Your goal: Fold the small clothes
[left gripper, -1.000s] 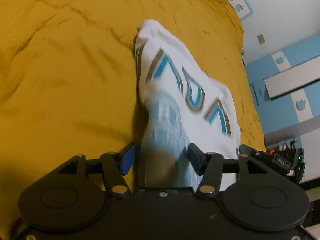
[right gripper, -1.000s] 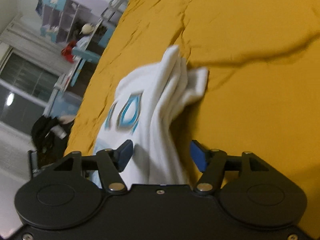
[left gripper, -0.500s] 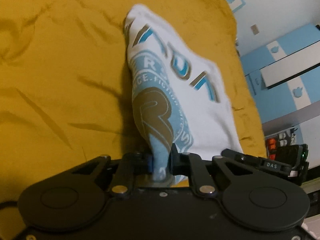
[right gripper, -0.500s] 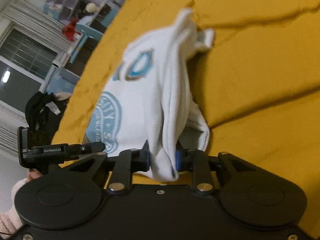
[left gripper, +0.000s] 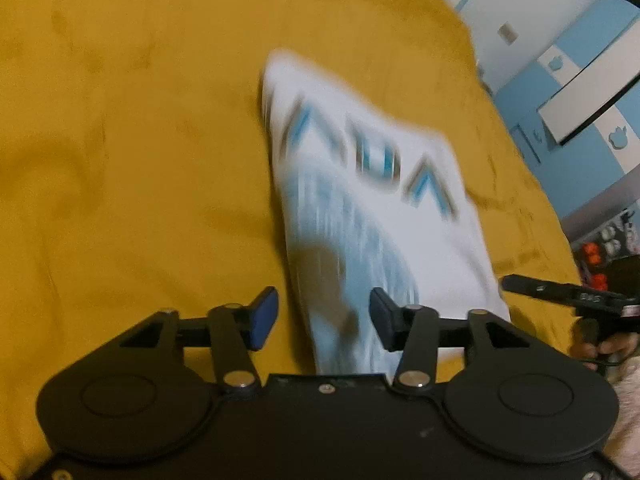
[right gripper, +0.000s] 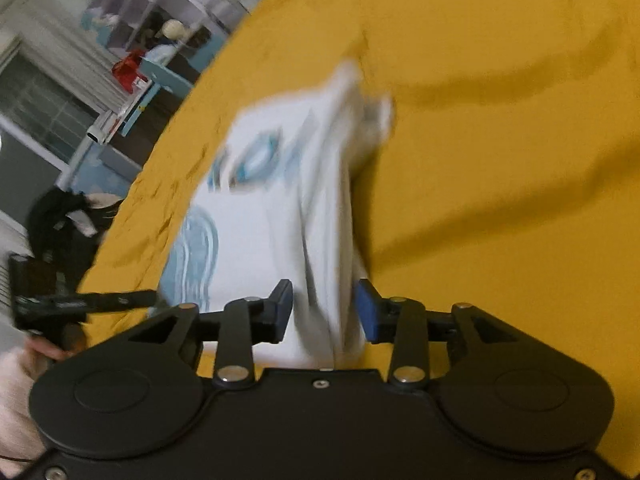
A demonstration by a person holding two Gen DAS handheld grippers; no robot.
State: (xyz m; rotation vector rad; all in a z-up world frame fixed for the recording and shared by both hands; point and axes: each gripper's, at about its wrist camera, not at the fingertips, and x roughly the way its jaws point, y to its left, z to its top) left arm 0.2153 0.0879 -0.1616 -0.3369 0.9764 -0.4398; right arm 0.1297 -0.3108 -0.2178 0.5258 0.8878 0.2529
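Both grippers — left gripper (left gripper: 323, 312), right gripper (right gripper: 323, 306) — were spread apart around the white shirt (left gripper: 376, 216); its blue letters were too blurry to read

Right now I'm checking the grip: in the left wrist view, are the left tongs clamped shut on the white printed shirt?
No, the left tongs stand open, their pads apart beside the white printed shirt.

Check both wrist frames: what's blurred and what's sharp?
Left wrist view: white shirt and its blue print smeared by motion, yellow bedspread soft; left hand-held gripper crisp. Right wrist view: shirt and background shelves streaked; right hand-held gripper body sharp. Both show fisheye bending at the edges.
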